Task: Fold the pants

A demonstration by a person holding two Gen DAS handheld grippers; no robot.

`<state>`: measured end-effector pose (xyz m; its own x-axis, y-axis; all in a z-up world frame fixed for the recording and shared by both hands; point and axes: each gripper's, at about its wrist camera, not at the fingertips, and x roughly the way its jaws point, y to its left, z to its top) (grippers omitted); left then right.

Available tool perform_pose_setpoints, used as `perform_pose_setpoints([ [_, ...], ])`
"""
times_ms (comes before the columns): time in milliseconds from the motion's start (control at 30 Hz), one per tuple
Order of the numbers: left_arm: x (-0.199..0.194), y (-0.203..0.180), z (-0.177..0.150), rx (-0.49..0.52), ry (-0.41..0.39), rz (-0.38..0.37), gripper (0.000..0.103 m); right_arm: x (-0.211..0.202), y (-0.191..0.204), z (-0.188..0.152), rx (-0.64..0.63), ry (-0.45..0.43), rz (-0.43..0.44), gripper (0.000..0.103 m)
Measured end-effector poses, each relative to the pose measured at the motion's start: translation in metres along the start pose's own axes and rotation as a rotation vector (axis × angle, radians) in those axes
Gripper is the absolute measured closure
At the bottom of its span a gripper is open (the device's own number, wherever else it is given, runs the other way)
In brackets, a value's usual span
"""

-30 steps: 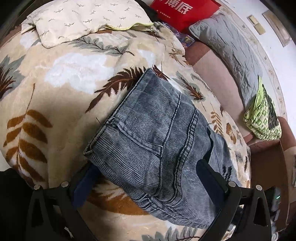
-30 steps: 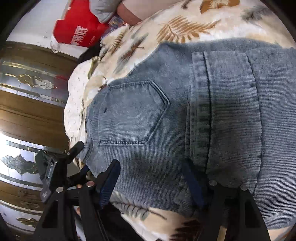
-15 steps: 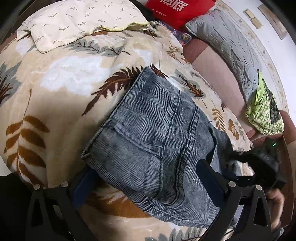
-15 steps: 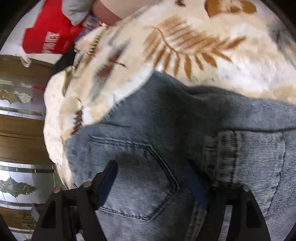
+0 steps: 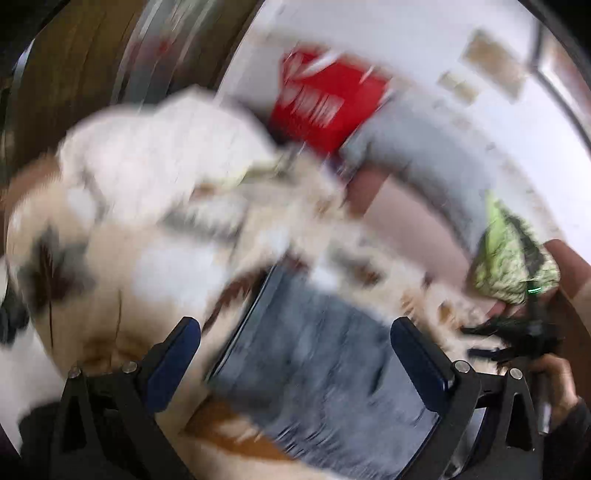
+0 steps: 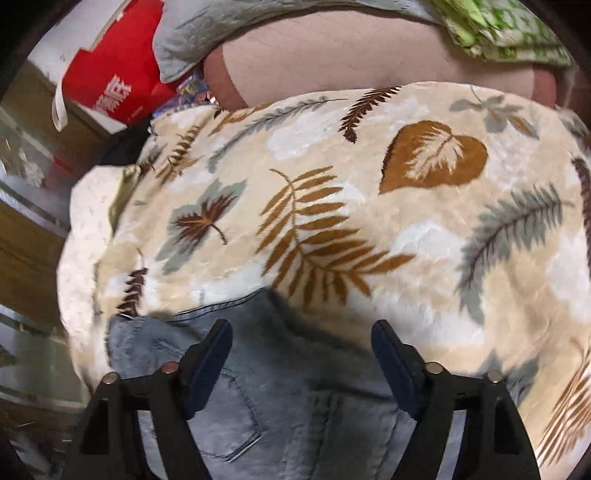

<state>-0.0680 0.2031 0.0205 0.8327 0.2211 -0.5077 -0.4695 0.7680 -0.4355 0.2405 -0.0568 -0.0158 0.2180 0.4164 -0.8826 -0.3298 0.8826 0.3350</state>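
Folded grey-blue jeans (image 5: 325, 369) lie on a cream blanket with a leaf pattern (image 6: 332, 221). The left wrist view is smeared by motion. My left gripper (image 5: 293, 326) hangs open above the jeans with nothing pressed between its pads. In the right wrist view the jeans (image 6: 280, 387), back pocket up, fill the bottom of the picture under my right gripper (image 6: 301, 326). Its jaws are closing but stand wide apart over the denim's far edge, with no fold pinched. The right gripper (image 5: 517, 339) also shows as a black shape in a hand at the right.
A red bag (image 6: 110, 85), a grey quilted pillow (image 6: 221, 29) and a green patterned cloth (image 6: 498, 26) lie at the far side of the bed. A white pillow (image 5: 159, 147) sits at the left end. Wooden panelled doors (image 6: 22, 221) stand beyond it.
The left view has lifted and tilted up, so the jeans sit lower and blurred. The right gripper has swung off the jeans toward the bare blanket, leaving the denim at the bottom of its view.
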Motion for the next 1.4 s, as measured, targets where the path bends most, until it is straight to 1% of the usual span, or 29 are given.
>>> perform_pose_setpoints([
  [33,0.002,-0.007,0.001,0.024,0.005,-0.031,0.001,0.008,0.004,0.003,-0.027,0.023,0.012,0.035],
  [67,0.011,-0.014,0.0,0.046,0.051,-0.072,0.001,0.016,0.008,0.006,-0.048,0.037,0.021,0.042],
  [100,0.026,-0.019,-0.003,0.058,0.121,-0.094,0.001,0.026,0.016,0.006,-0.086,0.054,0.026,0.044],
  [133,0.04,-0.02,-0.007,0.061,0.181,-0.087,0.001,0.03,0.019,0.006,-0.11,0.064,0.028,0.048],
  [200,0.076,-0.017,-0.022,0.068,0.34,-0.01,0.002,0.049,0.031,0.007,-0.164,0.087,0.021,0.049],
  [233,0.09,-0.01,-0.03,0.052,0.416,0.013,0.006,0.062,0.035,0.009,-0.18,0.108,0.021,0.055],
  [267,0.099,-0.004,-0.037,0.044,0.462,0.026,0.007,0.074,0.037,0.009,-0.189,0.138,0.023,0.077],
  [300,0.097,-0.009,-0.038,0.095,0.442,0.034,0.007,0.081,0.039,0.008,-0.204,0.157,0.025,0.082],
  [333,0.094,-0.015,-0.038,0.137,0.432,0.048,0.007,0.083,0.046,0.005,-0.26,0.151,0.002,0.088],
  [367,0.094,-0.017,-0.041,0.156,0.432,0.056,0.007,0.077,0.053,0.001,-0.306,0.12,-0.021,0.099],
  [467,0.096,-0.021,-0.045,0.187,0.433,0.081,0.007,0.047,0.066,-0.002,-0.36,-0.011,-0.066,0.099],
  [500,0.096,-0.021,-0.046,0.191,0.433,0.085,0.007,0.045,0.069,-0.004,-0.381,-0.027,-0.09,0.099],
  [600,0.095,-0.025,-0.05,0.213,0.428,0.093,0.007,0.07,0.067,-0.009,-0.399,0.004,-0.145,0.099],
  [633,0.095,-0.024,-0.049,0.213,0.427,0.09,0.007,0.079,0.061,-0.01,-0.369,0.011,-0.133,0.096],
  [700,0.095,-0.024,-0.048,0.212,0.425,0.082,0.006,0.074,0.047,-0.005,-0.27,-0.009,-0.078,0.09],
  [767,0.093,-0.021,-0.049,0.211,0.424,0.08,0.006,0.057,0.042,-0.002,-0.22,-0.038,-0.056,0.072],
  [800,0.093,-0.022,-0.049,0.211,0.423,0.082,0.006,0.046,0.042,-0.002,-0.222,-0.066,-0.061,0.067],
  [833,0.093,-0.021,-0.049,0.212,0.423,0.081,0.006,0.027,0.043,-0.003,-0.216,-0.108,-0.063,0.057],
  [867,0.093,-0.022,-0.049,0.212,0.422,0.081,0.006,0.016,0.043,-0.005,-0.202,-0.125,-0.048,0.047],
  [933,0.093,-0.021,-0.049,0.209,0.422,0.077,0.006,0.001,0.043,-0.011,-0.157,-0.125,0.016,0.045],
  [1000,0.092,-0.021,-0.049,0.206,0.42,0.072,0.006,0.008,0.043,-0.018,-0.13,-0.062,0.088,0.045],
  [1067,0.091,-0.02,-0.049,0.206,0.417,0.07,0.006,0.046,0.035,-0.023,-0.092,0.079,0.113,0.043],
  [1100,0.09,-0.02,-0.05,0.208,0.414,0.066,0.006,0.069,0.026,-0.026,-0.067,0.147,0.087,0.043],
  [1133,0.09,-0.02,-0.05,0.212,0.412,0.063,0.006,0.073,0.017,-0.028,-0.03,0.126,0.108,0.045],
  [1200,0.087,-0.019,-0.051,0.215,0.402,0.052,0.006,0.053,0.013,-0.029,0.053,0.065,0.161,0.045],
  [1233,0.086,-0.019,-0.051,0.215,0.397,0.05,0.006,0.04,0.017,-0.032,0.035,0.044,0.184,0.045],
  [1300,0.085,-0.02,-0.051,0.211,0.394,0.054,0.006,0.016,0.023,-0.04,0.003,0.009,0.191,0.044],
  [1367,0.081,-0.019,-0.05,0.185,0.383,0.043,0.006,-0.009,0.02,-0.054,0.014,-0.019,0.226,0.04],
  [1400,0.079,-0.017,-0.049,0.169,0.38,0.032,0.006,-0.019,0.013,-0.063,0.05,-0.03,0.237,0.04],
])
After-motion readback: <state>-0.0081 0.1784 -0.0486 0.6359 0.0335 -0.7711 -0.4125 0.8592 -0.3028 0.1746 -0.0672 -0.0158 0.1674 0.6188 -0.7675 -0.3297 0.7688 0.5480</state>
